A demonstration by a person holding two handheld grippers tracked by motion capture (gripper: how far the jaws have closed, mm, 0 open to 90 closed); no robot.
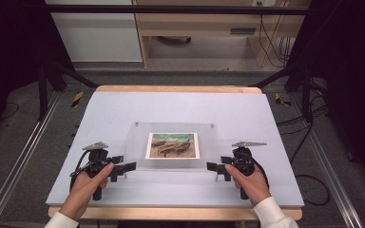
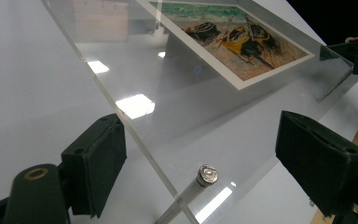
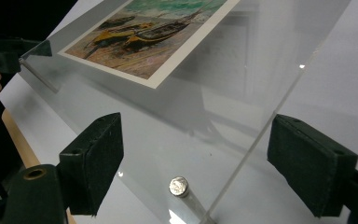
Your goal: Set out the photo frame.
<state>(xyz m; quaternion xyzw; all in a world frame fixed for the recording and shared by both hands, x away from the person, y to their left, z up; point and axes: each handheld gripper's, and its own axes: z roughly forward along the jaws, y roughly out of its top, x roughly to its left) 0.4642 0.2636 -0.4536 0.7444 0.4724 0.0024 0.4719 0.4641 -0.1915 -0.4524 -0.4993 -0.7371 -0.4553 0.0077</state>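
Note:
A clear acrylic picture frame [image 1: 138,142] lies on the white tabletop [image 1: 123,109], with a print of beached boats [image 1: 172,145] in its middle. My left gripper [image 1: 126,164] is at the frame's near left corner and my right gripper [image 1: 215,164] at its near right corner. In the left gripper view the jaws [image 2: 205,154] stand wide apart on either side of the panel's corner [image 2: 168,93], above a metal standoff pin [image 2: 208,174]. In the right gripper view the jaws [image 3: 193,154] likewise straddle the panel [image 3: 223,93] and a pin [image 3: 178,185]. No pad presses on the acrylic.
The table's wooden front edge [image 1: 171,213] lies just behind my hands. Metal rails [image 1: 19,161] run along both sides of the table. A wooden desk [image 1: 199,28] and cables [image 1: 275,42] stand on the floor beyond the far edge.

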